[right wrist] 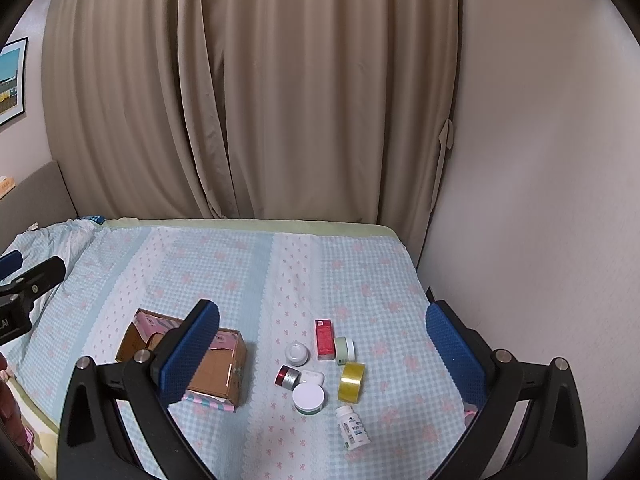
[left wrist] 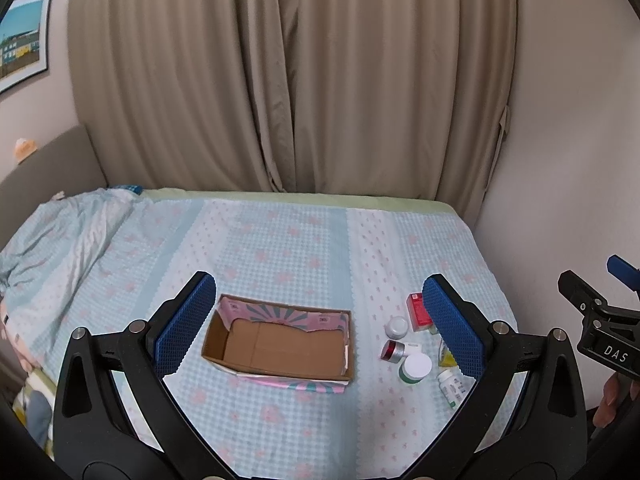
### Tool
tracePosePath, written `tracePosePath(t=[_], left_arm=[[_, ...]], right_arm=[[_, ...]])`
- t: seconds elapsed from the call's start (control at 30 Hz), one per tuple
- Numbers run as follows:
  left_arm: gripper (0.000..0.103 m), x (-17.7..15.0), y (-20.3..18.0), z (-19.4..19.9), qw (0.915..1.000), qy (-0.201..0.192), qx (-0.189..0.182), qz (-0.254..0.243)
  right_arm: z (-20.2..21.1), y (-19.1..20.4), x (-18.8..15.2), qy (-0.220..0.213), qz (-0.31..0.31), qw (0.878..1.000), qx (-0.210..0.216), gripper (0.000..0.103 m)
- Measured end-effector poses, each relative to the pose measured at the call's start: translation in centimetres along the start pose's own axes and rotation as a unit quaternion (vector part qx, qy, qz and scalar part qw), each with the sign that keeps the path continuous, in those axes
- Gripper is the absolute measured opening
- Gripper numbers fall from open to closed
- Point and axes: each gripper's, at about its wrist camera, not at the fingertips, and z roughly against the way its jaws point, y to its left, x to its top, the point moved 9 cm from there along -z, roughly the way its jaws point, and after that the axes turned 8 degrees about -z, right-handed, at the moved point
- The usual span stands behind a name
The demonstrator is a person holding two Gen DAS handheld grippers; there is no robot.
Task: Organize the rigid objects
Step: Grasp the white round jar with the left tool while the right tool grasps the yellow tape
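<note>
Both claws hang released above the bed, holding nothing: the left gripper [left wrist: 318,320] has its blue pads [left wrist: 184,324] spread wide on either side of the box, and the right gripper [right wrist: 322,356] is spread just as wide around the cluster of small items.

Nearest in the right view lies a white pill bottle [right wrist: 352,427] on its side. Just beyond it a white-lidded jar [right wrist: 308,398] stands beside a yellow tape roll [right wrist: 351,381] set on edge. Behind the jar, a small white case [right wrist: 312,378] touches a red-and-silver jar [right wrist: 287,377] lying on its side. Farther on sit a small white jar [right wrist: 297,353], a pale green jar [right wrist: 344,350] tipped on its side and, between them, a red box [right wrist: 324,339].

Left of the cluster, apart from it, the open cardboard box [left wrist: 280,344] rests on the checked bedspread [left wrist: 280,240], its brown floor bare.

A crumpled quilt [left wrist: 60,236] lies at the far left. Beige curtains [left wrist: 292,80] hang behind the bed, with a framed picture [left wrist: 24,40] on the left wall.
</note>
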Motion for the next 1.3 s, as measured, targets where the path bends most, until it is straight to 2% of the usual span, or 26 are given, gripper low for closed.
tracePosePath(t=[0.13,0.3,0.43,0.6,0.73,0.97,1.17,1.3], left_arm=[[0.102,-0.1,-0.2,-1.3,0.9998,0.020,-0.009,0.004],[0.102,-0.7,-2.3,-4.6,0.9983,0.050,-0.031,0.003],[0.102,-1.8,-5.1,-8.8,0.9944,0.095,-0.047,0.002],[0.102,-4.4,-9.7,-15.3,0.9841,0.161,-0.067,-0.032],[0.102,-6.8,-13.0,-21.0,0.9724,0.212,-0.086,-0.046],[0.102,-12.1,-17.6,-31.6,0.9453,0.296,-0.118,-0.070],[0.102,-18.1,-21.1,-39.4,0.9162,0.363,-0.138,-0.100],[0.102,-21.3,-22.2,-43.0,0.9031,0.390,-0.135,-0.120]], right_arm=[[0.0,-0.2,-0.3,0.006,-0.003,1.000,0.001,0.103],[-1.1,-1.6,-1.1,0.043,-0.023,0.999,0.004,0.103],[-3.4,-4.0,-2.6,0.081,-0.029,0.996,-0.007,0.103],[-8.2,-7.8,-4.8,0.130,-0.057,0.990,-0.022,0.103],[-12.9,-10.0,-7.7,0.178,-0.079,0.980,-0.039,0.103],[-21.2,-12.2,-14.5,0.289,-0.112,0.948,-0.071,0.103],[-27.2,-12.4,-19.9,0.347,-0.114,0.927,-0.081,0.103],[-30.8,-12.0,-23.2,0.381,-0.125,0.912,-0.081,0.103]])
